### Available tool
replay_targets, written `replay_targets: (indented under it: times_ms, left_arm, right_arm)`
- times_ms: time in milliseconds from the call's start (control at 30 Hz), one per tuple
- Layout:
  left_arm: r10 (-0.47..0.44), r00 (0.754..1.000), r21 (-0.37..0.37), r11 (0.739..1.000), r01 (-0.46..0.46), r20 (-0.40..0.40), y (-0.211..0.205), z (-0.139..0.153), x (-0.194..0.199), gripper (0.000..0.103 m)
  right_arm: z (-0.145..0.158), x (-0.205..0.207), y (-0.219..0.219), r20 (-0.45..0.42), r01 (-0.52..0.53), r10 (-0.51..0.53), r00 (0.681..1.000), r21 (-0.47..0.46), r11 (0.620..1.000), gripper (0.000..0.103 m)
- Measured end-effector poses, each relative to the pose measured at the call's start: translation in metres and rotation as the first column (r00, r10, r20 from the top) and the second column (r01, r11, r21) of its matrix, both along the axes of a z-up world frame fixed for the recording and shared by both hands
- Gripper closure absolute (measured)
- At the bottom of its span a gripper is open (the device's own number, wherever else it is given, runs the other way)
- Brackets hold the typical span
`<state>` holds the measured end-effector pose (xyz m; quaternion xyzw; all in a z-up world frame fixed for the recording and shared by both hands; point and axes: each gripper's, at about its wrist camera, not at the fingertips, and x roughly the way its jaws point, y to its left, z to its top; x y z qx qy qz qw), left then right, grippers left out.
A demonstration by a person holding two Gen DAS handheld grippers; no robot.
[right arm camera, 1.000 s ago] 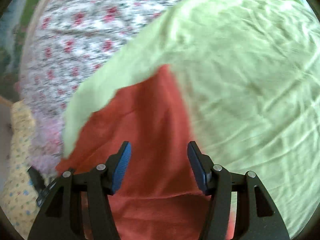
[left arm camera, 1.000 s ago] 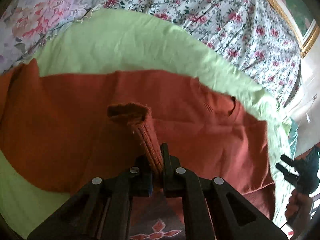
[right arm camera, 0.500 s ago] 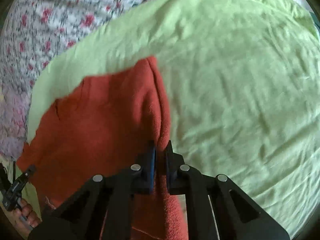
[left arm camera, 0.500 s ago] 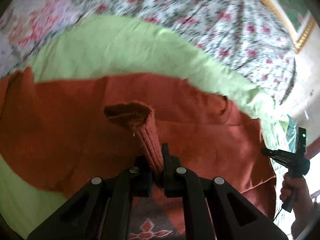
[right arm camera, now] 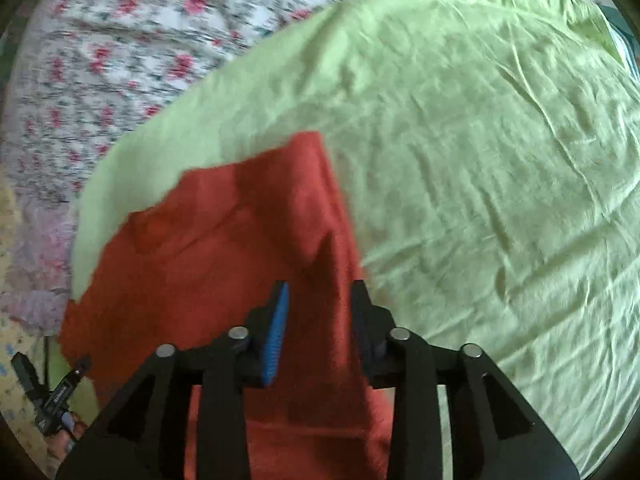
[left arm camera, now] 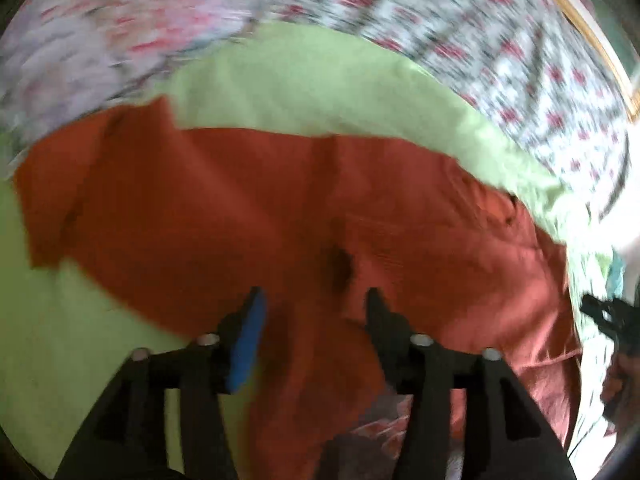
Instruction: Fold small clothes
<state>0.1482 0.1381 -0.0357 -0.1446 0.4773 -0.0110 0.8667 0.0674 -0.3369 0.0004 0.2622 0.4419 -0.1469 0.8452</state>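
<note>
A rust-orange knit garment (left arm camera: 248,208) lies spread on a light green sheet (left arm camera: 320,84). My left gripper (left arm camera: 314,300) is open just above the garment, jaws apart, holding nothing. In the right wrist view the same garment (right arm camera: 224,248) lies with a folded edge running between the jaws of my right gripper (right arm camera: 320,292), which is open and empty. The right gripper also shows at the far right of the left wrist view (left arm camera: 608,316), and the left gripper at the lower left of the right wrist view (right arm camera: 52,392). Both views are motion-blurred.
The green sheet (right arm camera: 480,160) lies over a floral bedspread (right arm camera: 100,60) that surrounds it. A wooden bed frame edge (left arm camera: 580,28) runs at the upper right of the left wrist view. A patterned cloth (left arm camera: 380,432) shows under the garment near the left gripper.
Both grippers have opened and let go of the garment. The pinched fold under the left gripper has dropped flat. Both cameras are moving.
</note>
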Motion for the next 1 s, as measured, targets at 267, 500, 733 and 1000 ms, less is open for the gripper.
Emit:
replay_targets:
  times_ms: [267,500,733,1000]
  left_arm:
    - [0.312,0.949,0.167,0.939,-0.302,-0.039,0.106,0.011,-0.013,0.021]
    - [0.398,0.907,0.398,0.861,-0.318,-0.135,0.158,-0.017,0.04,0.021]
    - [0.323,0.933,0.242,0.929,-0.28,-0.16,0.179,-0.02,0.048,0.09]
    - [0.171,0.985,-0.017,0.985,-0.171,0.007,0.121,0.046,0.02,0.092]
  right_arm:
    - [0.001,0.0,0.061,0.028,-0.137,0.135,0.99,0.065,0.989,0.059]
    - [-0.014,0.004,0.097,-0.01,-0.194,0.197,0.98,0.123,0.973,0.059]
    - [-0.009,0.002,0.101,-0.008,-0.195,0.197,0.98,0.1,0.976,0.059]
    - [-0.007,0.005,0.102,0.013,-0.212,0.212,0.977,0.092,0.973,0.059]
